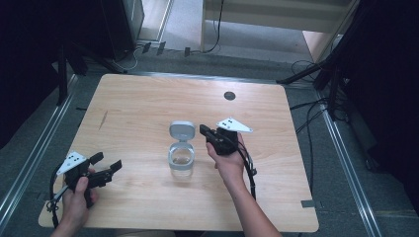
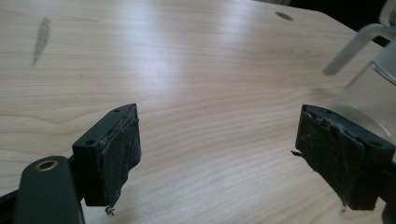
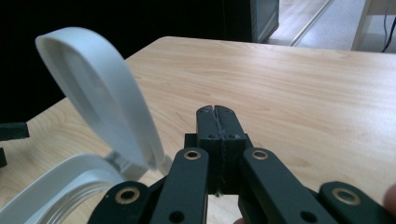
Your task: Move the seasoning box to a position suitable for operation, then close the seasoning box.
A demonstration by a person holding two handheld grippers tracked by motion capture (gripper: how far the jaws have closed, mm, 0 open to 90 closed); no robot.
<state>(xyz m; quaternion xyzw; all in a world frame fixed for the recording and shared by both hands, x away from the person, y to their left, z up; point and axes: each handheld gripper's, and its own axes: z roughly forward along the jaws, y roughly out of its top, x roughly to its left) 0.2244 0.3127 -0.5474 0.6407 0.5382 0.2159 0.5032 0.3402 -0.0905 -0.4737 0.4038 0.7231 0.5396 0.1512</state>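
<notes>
A clear glass jar (image 1: pixel 181 159) stands near the middle of the table, its grey hinged lid (image 1: pixel 182 130) flipped up and open at the far side. My right gripper (image 1: pixel 203 130) sits just right of the lid, shut with nothing between its jaws; in the right gripper view the closed tips (image 3: pixel 217 110) lie beside the raised lid (image 3: pixel 98 93), apart from it. My left gripper (image 1: pixel 106 162) rests at the table's near left, open and empty. The left gripper view has the pads (image 2: pixel 122 149) spread wide, with the jar (image 2: pixel 369 93) off to the right.
The wooden table (image 1: pixel 143 98) carries a small dark round inset (image 1: pixel 229 95) at the far centre and a faint dark streak (image 1: pixel 103 120) at the left. Cables and dark stands lie on the floor beyond the far and right edges.
</notes>
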